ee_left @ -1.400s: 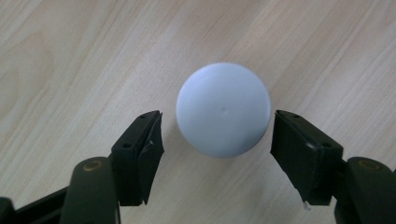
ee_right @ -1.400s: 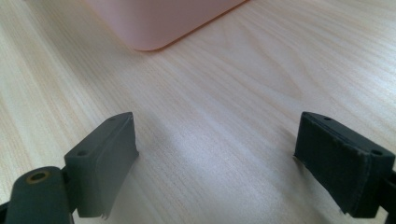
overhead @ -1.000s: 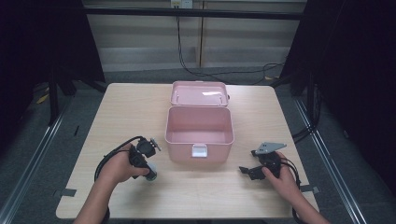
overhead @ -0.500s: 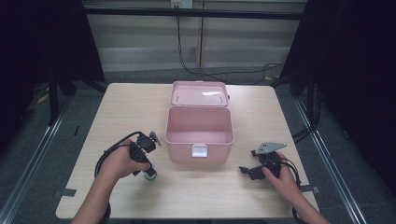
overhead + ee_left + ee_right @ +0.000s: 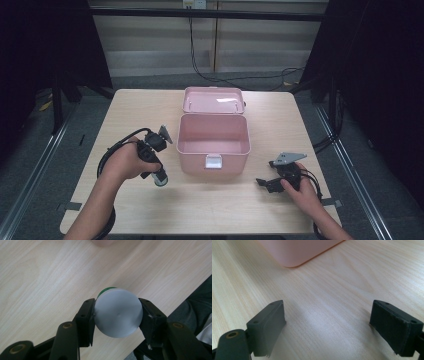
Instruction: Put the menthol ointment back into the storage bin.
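Your left gripper [image 5: 116,315] is clamped on a small round container [image 5: 117,312], one pad [image 5: 86,322] on each side of its pale grey cap, with a sliver of green body showing just behind the cap's upper edge. The jaws have just finished closing in on it, and the camera looks straight onto the flat cap, so you hold the container by its widest round part, which reads as a sound grip for carrying. In the high view the container [image 5: 160,177] hangs below your left hand [image 5: 125,162], and a shadow on the wooden table [image 5: 140,107] beneath suggests it is already off the surface, though the gap itself is hard to make out. Just beyond the jaws, toward the table's middle, the pink storage box [image 5: 214,141] stands with its lid [image 5: 214,99] swung open behind it and its inside bare, so it looks like the place this container is meant to go. Your right gripper [image 5: 337,325] sits low over the table on the far side of the box, jaws spread wide with nothing but bare wood between them, a corner of the box [image 5: 297,251] ahead of it.
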A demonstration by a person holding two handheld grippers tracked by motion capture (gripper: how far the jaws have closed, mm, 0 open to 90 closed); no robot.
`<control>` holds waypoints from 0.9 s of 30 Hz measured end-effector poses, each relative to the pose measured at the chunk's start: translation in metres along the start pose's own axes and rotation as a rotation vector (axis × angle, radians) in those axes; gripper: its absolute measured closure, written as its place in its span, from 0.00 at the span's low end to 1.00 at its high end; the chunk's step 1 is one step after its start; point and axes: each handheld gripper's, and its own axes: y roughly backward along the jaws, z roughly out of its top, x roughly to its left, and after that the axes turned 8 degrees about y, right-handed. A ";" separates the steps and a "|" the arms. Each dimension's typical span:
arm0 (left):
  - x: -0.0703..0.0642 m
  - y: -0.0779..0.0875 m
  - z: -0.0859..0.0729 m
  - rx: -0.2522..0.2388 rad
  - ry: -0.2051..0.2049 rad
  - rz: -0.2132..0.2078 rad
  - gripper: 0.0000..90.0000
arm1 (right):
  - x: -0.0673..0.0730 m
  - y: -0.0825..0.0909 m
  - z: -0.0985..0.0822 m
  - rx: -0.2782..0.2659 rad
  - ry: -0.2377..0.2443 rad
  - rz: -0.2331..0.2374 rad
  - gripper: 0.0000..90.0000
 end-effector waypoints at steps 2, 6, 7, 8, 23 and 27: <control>-0.001 0.002 0.001 0.000 0.008 -0.003 0.56 | 0.000 0.000 0.000 0.000 0.000 0.000 0.14; -0.004 0.014 0.010 -0.008 0.020 -0.003 0.56 | 0.000 0.000 0.000 0.000 -0.001 0.000 0.14; -0.005 0.016 0.011 -0.007 0.020 -0.006 0.56 | 0.000 0.000 0.000 0.000 0.000 0.000 0.14; -0.005 0.016 0.011 -0.007 0.020 -0.006 0.56 | 0.000 0.000 0.000 0.000 0.000 0.000 0.14; -0.005 0.035 0.032 -0.012 0.078 -0.013 0.56 | 0.000 0.000 0.000 0.002 0.000 0.001 0.14; -0.004 0.040 0.037 -0.017 0.093 -0.016 0.56 | 0.000 0.000 0.000 0.002 0.000 0.001 0.14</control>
